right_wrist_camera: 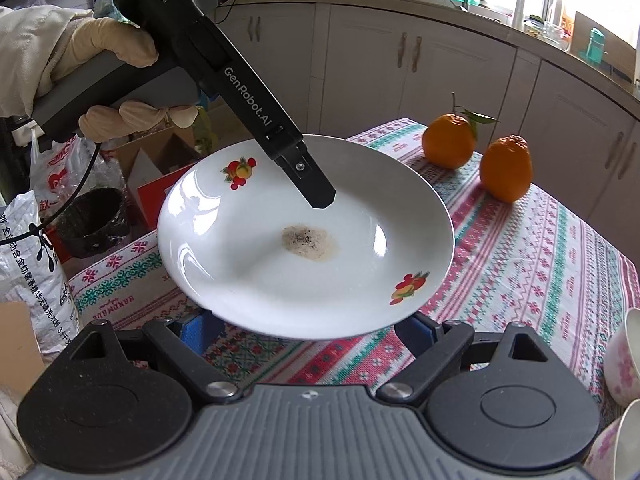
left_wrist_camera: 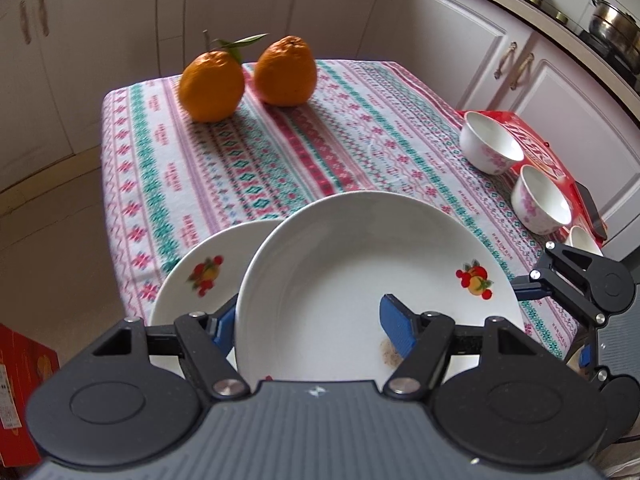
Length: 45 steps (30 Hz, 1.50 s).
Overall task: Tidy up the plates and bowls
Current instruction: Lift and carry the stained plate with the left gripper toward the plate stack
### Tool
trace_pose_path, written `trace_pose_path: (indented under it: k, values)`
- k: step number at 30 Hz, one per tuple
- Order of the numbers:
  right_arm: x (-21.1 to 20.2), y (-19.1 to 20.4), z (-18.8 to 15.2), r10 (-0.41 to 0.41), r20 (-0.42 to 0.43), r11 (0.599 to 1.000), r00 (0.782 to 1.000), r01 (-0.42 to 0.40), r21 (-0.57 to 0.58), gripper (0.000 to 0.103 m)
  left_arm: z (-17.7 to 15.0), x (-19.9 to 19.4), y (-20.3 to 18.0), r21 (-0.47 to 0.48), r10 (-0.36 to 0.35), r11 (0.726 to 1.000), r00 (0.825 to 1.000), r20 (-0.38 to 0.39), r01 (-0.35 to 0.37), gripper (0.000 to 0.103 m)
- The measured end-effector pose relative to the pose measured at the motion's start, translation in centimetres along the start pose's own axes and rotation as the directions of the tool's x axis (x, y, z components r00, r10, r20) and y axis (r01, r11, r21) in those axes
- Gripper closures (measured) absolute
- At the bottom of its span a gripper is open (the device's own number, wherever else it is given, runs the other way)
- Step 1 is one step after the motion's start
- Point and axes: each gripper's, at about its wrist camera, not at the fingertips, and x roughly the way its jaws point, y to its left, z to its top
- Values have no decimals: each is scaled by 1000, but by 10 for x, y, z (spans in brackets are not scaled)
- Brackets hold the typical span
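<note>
My left gripper [left_wrist_camera: 310, 330] grips the near rim of a white deep plate [left_wrist_camera: 360, 272] with fruit decals, held tilted above the table; one blue pad [left_wrist_camera: 396, 330] lies inside it, the other sits under the rim. The same plate [right_wrist_camera: 304, 236] fills the right wrist view, with a brown stain in its middle and the left gripper's finger above it. A second white plate [left_wrist_camera: 200, 284] lies on the tablecloth, under and left of the held one. My right gripper [right_wrist_camera: 304, 330] is open, its blue pads just below the held plate's near edge. Three white floral bowls [left_wrist_camera: 490, 142] [left_wrist_camera: 540, 200] [left_wrist_camera: 584, 240] stand at the right.
Two oranges [left_wrist_camera: 212, 86] [left_wrist_camera: 286, 72] sit at the far end of the patterned tablecloth [left_wrist_camera: 280, 152]. A red box [left_wrist_camera: 536, 144] lies beneath the bowls at the table's right edge. Kitchen cabinets [left_wrist_camera: 460, 40] surround the table. Bags and boxes [right_wrist_camera: 52, 216] crowd the floor at the left.
</note>
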Motion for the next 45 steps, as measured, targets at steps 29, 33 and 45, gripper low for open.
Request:
trace_pose_path:
  k: [29, 33, 45]
  values:
    - [13, 0, 14, 5, -9, 1000, 1000, -5, -30, 9, -18, 14, 36, -89, 1, 996, 1000, -27, -3, 33]
    - [12, 2, 13, 4, -6, 999, 1000, -4, -39, 9, -19, 16, 37, -92, 4, 996, 999, -32, -6, 33]
    - [11, -2, 14, 10, 13, 1000, 1000, -10, -25, 9, -17, 16, 28, -27, 35, 999, 996, -83, -37, 23]
